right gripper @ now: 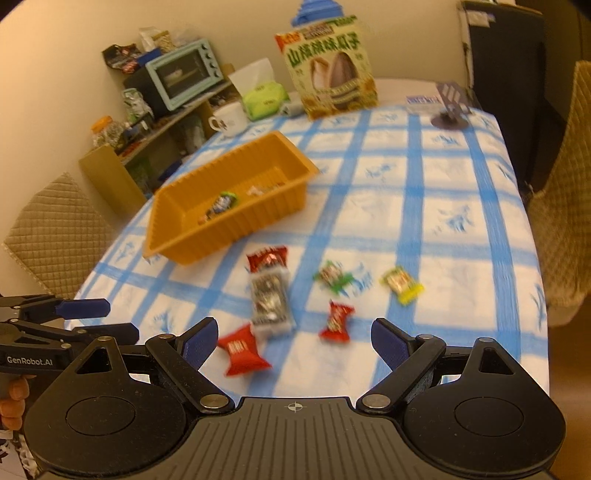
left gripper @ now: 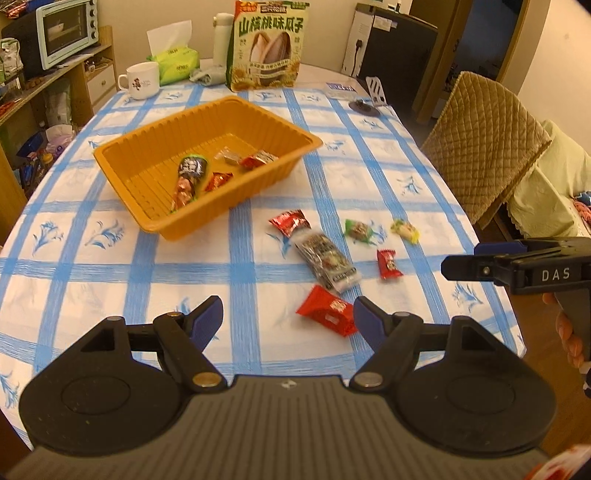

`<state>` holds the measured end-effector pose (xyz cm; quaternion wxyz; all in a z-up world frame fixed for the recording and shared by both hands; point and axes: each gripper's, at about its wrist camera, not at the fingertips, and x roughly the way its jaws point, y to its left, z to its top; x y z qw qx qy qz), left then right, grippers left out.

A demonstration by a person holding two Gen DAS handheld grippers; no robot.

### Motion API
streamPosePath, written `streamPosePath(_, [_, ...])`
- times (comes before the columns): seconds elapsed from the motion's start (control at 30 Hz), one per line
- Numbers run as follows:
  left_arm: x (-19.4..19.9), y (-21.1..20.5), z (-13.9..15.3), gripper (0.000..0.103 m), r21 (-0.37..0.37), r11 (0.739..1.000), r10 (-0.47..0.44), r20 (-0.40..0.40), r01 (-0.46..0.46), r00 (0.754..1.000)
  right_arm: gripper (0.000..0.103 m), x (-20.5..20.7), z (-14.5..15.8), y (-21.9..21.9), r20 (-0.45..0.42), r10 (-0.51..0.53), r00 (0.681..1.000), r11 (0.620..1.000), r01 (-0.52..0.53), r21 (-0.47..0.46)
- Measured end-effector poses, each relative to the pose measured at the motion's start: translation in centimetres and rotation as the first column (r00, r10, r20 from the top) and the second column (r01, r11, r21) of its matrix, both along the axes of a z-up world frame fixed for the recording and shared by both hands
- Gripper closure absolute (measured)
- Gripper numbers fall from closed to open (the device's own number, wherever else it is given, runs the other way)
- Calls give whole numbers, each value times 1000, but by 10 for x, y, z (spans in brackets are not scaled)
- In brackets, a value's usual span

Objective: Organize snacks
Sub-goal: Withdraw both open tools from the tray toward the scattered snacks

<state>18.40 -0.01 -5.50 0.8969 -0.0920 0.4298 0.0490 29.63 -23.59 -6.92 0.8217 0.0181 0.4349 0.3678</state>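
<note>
An orange tray [left gripper: 122, 155] [right gripper: 229, 229] on the blue-checked table holds several wrapped snacks. Loose snacks lie on the cloth near me: a big red packet [left gripper: 327, 311] [right gripper: 243, 350], a silver-black bar [left gripper: 327, 260] [right gripper: 270, 301], a red packet [left gripper: 290, 221] [right gripper: 266, 257], a small red candy [left gripper: 387, 263] [right gripper: 336, 320], a green candy [left gripper: 357, 230] [right gripper: 332, 276] and a yellow-green candy [left gripper: 405, 229] [right gripper: 400, 283]. My left gripper [left gripper: 288, 319] is open and empty, the big red packet just ahead of its right finger. My right gripper [right gripper: 293, 338] is open and empty above the near snacks; it also shows in the left wrist view [left gripper: 461, 258].
A large sunflower-seed bag [left gripper: 267, 46], a mug [left gripper: 139, 80], a tissue pack [left gripper: 173, 62] and a bottle [left gripper: 221, 35] stand at the far end. A phone stand [left gripper: 371, 98] is far right. A quilted chair [left gripper: 484, 147] is to the right, shelves with an oven [left gripper: 62, 31] to the left.
</note>
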Motion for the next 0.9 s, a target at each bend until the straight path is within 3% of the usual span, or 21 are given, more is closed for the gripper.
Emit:
streamPosePath(0.47, [13,-35,-30,28,-12,995,-97,-55,97,994,14,-1,-29,-24,-48,-72,996,995,69,-73])
streamPosePath(0.9, [32,-48,-53,30,-27,994,-112,-121,110,986,14,10,-46,-31,-71,-97,993,990,89,-105])
